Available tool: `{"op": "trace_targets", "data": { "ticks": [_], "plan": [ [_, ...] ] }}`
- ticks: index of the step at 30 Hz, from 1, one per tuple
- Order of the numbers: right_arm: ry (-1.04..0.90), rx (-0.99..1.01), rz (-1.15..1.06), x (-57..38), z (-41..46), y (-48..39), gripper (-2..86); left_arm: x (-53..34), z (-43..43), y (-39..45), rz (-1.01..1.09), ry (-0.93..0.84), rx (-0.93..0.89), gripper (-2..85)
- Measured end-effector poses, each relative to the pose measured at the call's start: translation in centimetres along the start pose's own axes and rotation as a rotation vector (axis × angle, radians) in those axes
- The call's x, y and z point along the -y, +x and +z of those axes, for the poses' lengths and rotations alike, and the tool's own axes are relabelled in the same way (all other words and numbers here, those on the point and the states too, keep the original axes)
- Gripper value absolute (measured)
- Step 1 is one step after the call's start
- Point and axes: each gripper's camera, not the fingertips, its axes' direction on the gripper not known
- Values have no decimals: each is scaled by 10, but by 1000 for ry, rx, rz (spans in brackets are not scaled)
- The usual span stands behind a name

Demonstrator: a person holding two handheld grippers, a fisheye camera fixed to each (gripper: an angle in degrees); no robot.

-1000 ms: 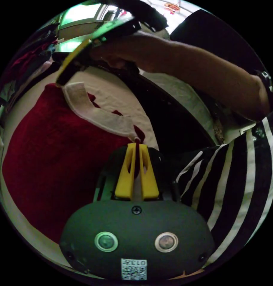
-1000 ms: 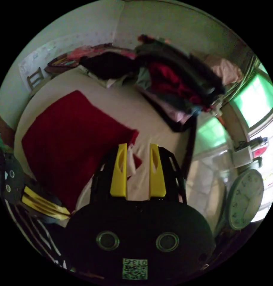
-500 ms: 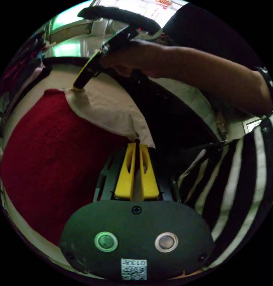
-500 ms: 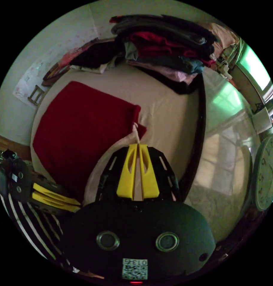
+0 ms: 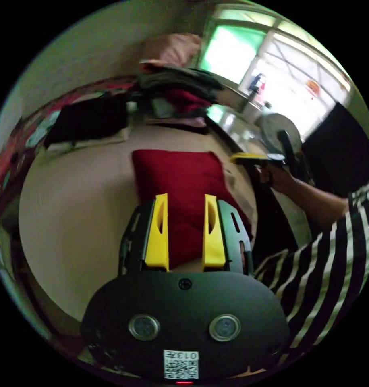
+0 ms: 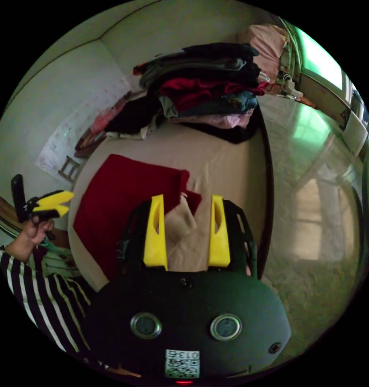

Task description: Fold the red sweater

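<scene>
Here, in the left gripper view, the left gripper (image 5: 186, 213) hangs above the bed with its yellow jaws apart and nothing between them. The folded deep-red knit sweater (image 5: 180, 181) lies flat as a rough rectangle on the beige bed sheet (image 5: 71, 225), its near end hidden behind the jaws. At its right edge a pale strip of fabric (image 5: 232, 186) shows, but this view does not tell what it is. Beyond that edge the right gripper (image 5: 249, 158) is held up in the person's hand (image 5: 279, 179), clear of the cloth. A heap of stacked dark and red clothes (image 5: 176, 94) sits at the far end of the bed, well apart from the sweater.

In the right gripper view, the right gripper (image 6: 187, 225) also has its jaws apart and empty. The red sweater (image 6: 124, 201) lies left of and beyond them, with a rumpled fold of beige fabric (image 6: 180, 229) raised between the jaws and a small red corner (image 6: 192, 199) poking out beside it. The left gripper (image 6: 51, 202) floats off the bed's left side.

The fold looks nearly done; I judge the step in hand is to tidy. To do it well, flatten the loose red corner and smooth the rumpled beige fabric without dragging the stacked layers. The bed's dark edge (image 6: 269, 189) runs close on the right, so work inward; open sheet lies between sweater and clothes heap.
</scene>
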Motion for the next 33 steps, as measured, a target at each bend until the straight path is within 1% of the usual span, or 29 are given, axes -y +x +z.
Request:
{"op": "trace_targets", "data": {
  "ticks": [1,3,6,8,11,15,17,21,24,28,33],
  "plan": [
    [-27,3,0,-3,6,1,152,2,1,-23,-84,-14,-9,134],
    [-106,-5,-11,-9,20,1,151,9,7,-44,-130,-43,-13,142],
    [-135,1,16,-24,26,6,145,29,22,-52,-92,-117,-24,166],
    [-138,36,34,-32,24,8,141,43,37,-55,-90,-147,-123,173],
    [-133,21,55,-46,18,6,135,59,52,-58,-98,-173,-199,174],
    [-154,-15,38,-61,9,-3,105,77,70,-58,-98,-232,-271,167],
    [-177,-47,24,-66,3,-10,78,87,75,-55,-110,-267,-307,142],
    [-160,-206,-88,-87,-11,-41,50,101,73,-40,-79,-250,-283,107],
    [-137,-258,-70,-103,-27,-55,40,112,64,-19,-38,-217,-245,96],
    [-36,-360,-122,-126,-75,-93,34,122,37,6,-6,-127,-290,91],
    [100,-360,-50,-168,-146,-115,32,135,9,37,64,-48,-352,87]
  ]
}}
